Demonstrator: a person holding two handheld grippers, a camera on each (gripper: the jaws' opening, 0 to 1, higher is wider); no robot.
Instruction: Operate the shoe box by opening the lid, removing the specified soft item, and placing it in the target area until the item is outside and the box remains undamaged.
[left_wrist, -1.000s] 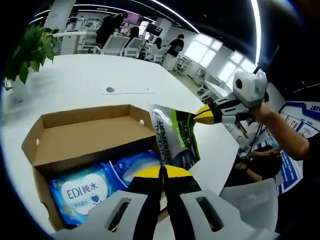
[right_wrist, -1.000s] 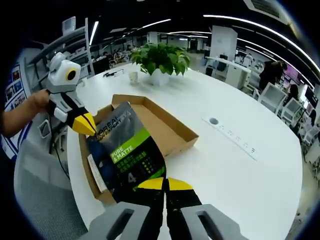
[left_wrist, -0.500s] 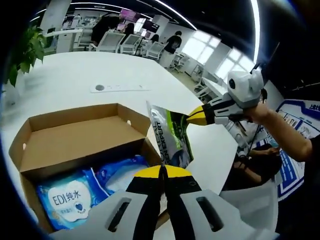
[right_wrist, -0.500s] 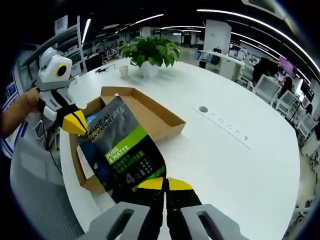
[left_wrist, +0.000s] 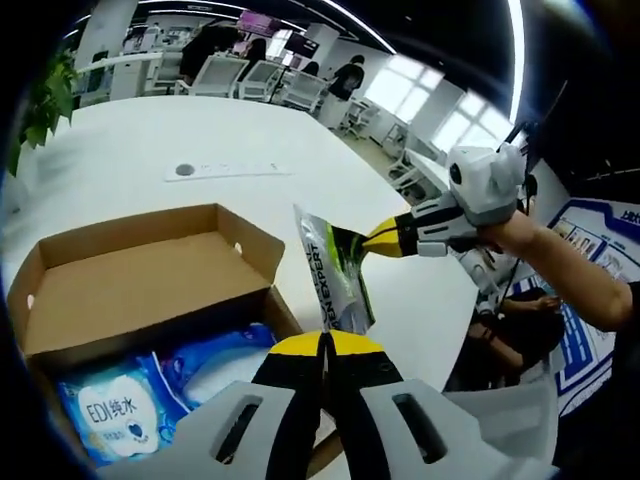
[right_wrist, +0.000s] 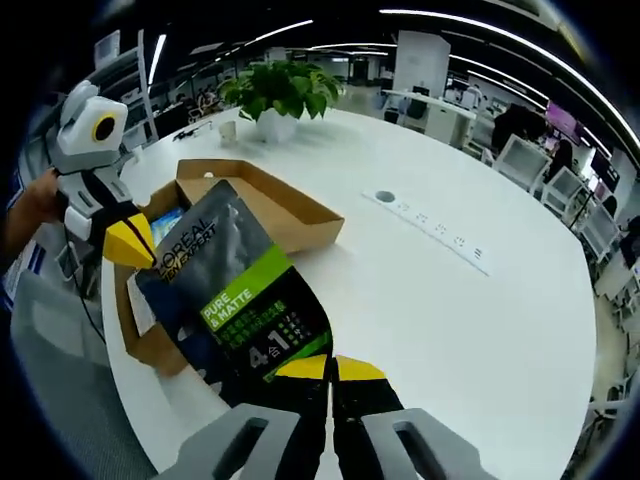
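While the right claw (right_wrist: 320, 368) pinches it, the dark pouch (right_wrist: 235, 300) with green "PURE & MATTE" band hangs flat.

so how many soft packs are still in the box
2, both blue: the EDI wipes pack at the box's front left, another blue pack beside it. The dark pouch is out, held by the right gripper. More may be hidden underneath.

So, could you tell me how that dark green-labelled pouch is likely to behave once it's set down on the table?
The pouch looks thin and flat, pinched by the right claw at one edge, so it is probably light. It holds fairly straight, suggesting some stiffness, though it may sag. Its glossy film could slide on the smooth white table.
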